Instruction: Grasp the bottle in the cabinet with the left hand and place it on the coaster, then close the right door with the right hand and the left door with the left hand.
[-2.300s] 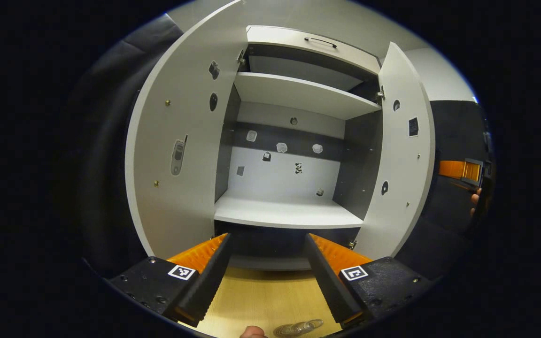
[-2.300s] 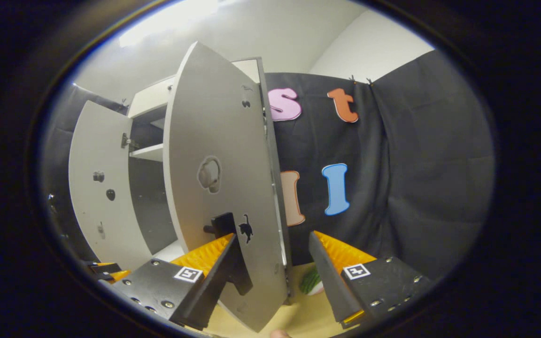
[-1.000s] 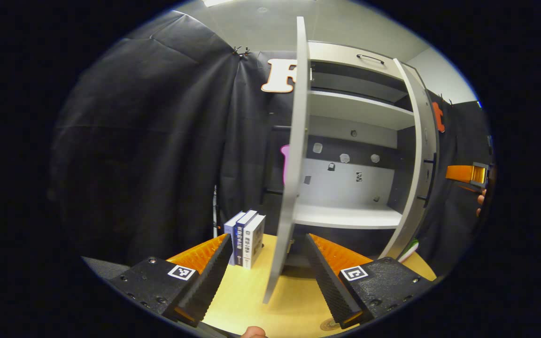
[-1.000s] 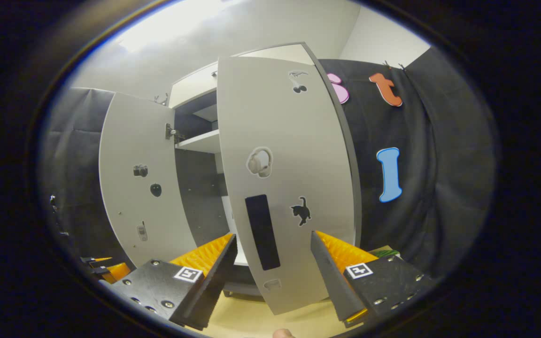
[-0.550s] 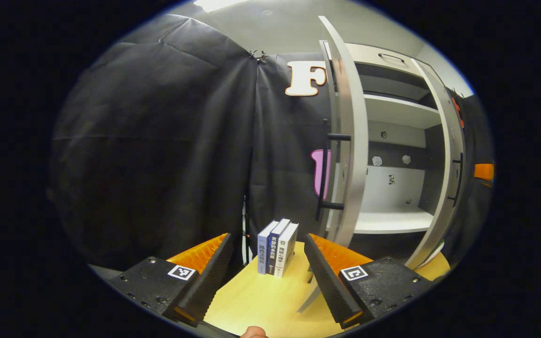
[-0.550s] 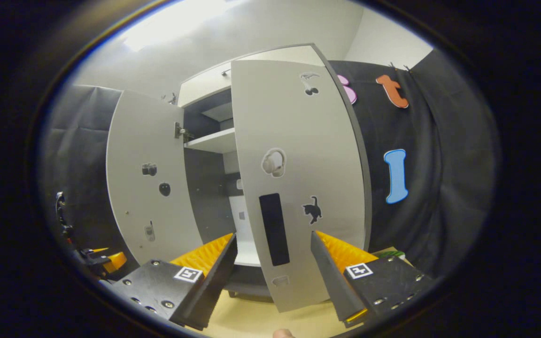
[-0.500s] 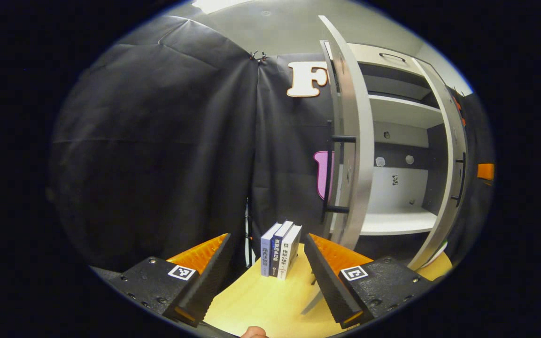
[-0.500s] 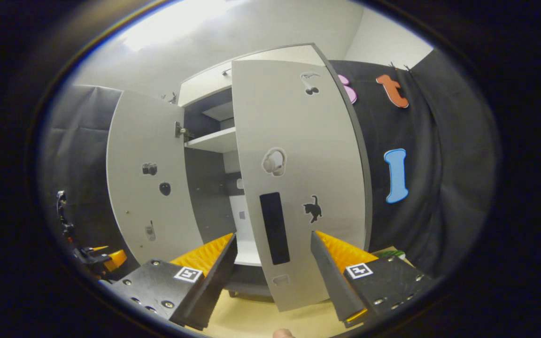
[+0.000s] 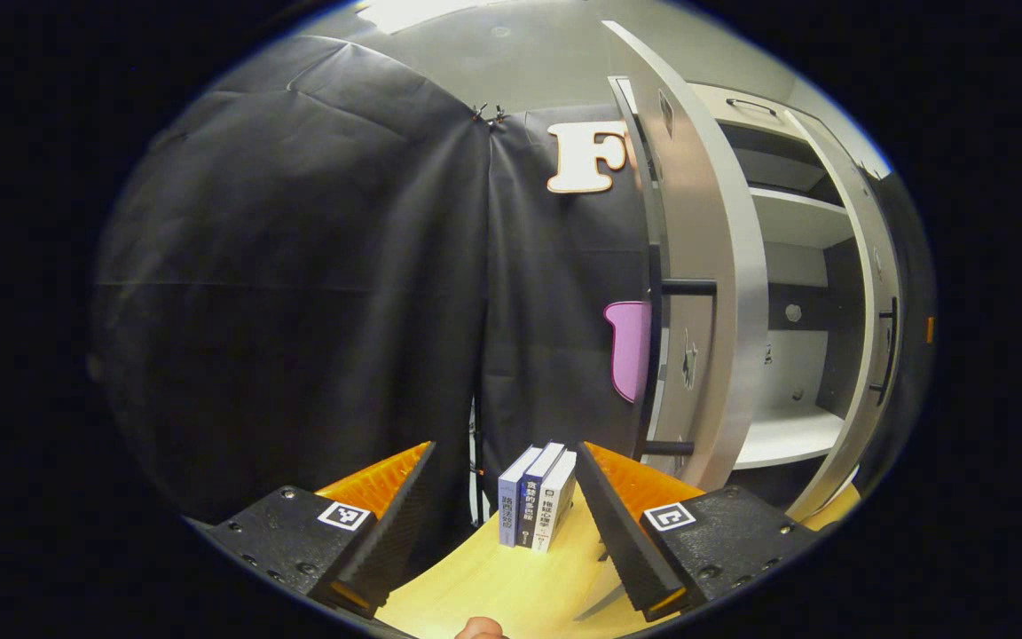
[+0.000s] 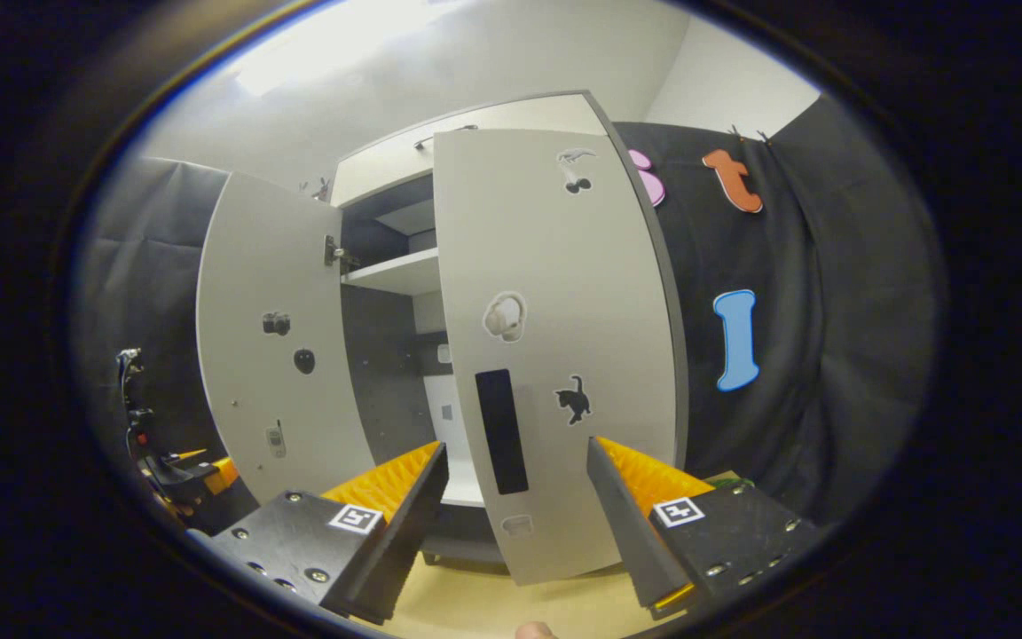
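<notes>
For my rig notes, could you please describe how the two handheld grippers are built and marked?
Both the left gripper and the right gripper have two wedge-shaped fingers with ridged inner faces, mounted on black textured blocks with small screws. Each block carries a square black-and-white tag.

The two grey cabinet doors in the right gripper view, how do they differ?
The right grey cabinet door is swung mostly shut, showing its outer face with a black handle; the left grey cabinet door stands wide open, showing its inner face. Both carry small stickers.
</notes>
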Demonstrator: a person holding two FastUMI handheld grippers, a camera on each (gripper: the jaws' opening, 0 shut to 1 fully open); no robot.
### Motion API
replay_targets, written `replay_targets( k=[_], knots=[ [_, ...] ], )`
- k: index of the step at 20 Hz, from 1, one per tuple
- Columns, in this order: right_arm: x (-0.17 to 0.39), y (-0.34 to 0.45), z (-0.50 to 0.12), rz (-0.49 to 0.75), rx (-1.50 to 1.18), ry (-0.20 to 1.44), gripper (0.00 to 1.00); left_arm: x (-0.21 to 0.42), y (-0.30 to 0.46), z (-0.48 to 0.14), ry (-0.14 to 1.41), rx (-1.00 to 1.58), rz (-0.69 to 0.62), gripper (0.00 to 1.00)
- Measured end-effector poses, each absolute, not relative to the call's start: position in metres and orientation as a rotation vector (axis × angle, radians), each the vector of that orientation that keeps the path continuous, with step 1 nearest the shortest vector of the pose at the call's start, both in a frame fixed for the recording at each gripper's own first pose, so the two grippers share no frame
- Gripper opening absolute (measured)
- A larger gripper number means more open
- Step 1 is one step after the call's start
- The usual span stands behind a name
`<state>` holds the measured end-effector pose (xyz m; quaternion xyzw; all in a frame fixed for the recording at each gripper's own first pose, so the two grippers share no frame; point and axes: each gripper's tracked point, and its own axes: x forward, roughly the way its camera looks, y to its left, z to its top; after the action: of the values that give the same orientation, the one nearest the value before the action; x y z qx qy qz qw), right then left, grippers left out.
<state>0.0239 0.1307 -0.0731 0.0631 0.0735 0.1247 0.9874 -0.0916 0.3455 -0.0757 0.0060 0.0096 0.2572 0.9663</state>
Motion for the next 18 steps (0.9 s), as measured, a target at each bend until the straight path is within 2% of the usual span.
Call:
replay_targets(
  k=[2,3,4,5,10,11,13,14,15,18],
  knots=[
    [0.023,0.129,-0.071,0.24,0.125,0.145,0.9,-0.087,0.347,-0.077,0.019,0.018,0.527,0.96],
    [0.022,0.127,-0.072,0.235,0.125,0.143,0.9,-0.089,0.348,-0.077,0.021,0.031,0.531,0.92],
    [0.021,0.126,-0.071,0.233,0.125,0.142,0.95,-0.087,0.349,-0.077,0.022,0.038,0.53,0.92],
    [0.022,0.126,-0.071,0.231,0.125,0.142,0.95,-0.086,0.349,-0.077,0.022,0.038,0.529,0.95],
    [0.023,0.129,-0.072,0.236,0.127,0.146,0.95,-0.083,0.347,-0.084,0.037,-0.021,0.489,0.92],
    [0.023,0.129,-0.073,0.237,0.128,0.147,0.95,-0.082,0.346,-0.085,0.039,-0.033,0.479,0.94],
    [0.023,0.128,-0.073,0.237,0.127,0.143,0.95,-0.081,0.344,-0.087,0.043,-0.049,0.462,0.94],
    [0.024,0.128,-0.071,0.237,0.127,0.141,0.95,-0.081,0.343,-0.086,0.044,-0.049,0.458,0.88],
    [0.022,0.128,-0.072,0.237,0.128,0.14,0.9,-0.081,0.341,-0.084,0.046,-0.045,0.452,0.93],
    [0.022,0.127,-0.072,0.237,0.134,0.138,0.91,-0.08,0.333,-0.084,0.049,-0.03,0.426,0.93]
  ],
)
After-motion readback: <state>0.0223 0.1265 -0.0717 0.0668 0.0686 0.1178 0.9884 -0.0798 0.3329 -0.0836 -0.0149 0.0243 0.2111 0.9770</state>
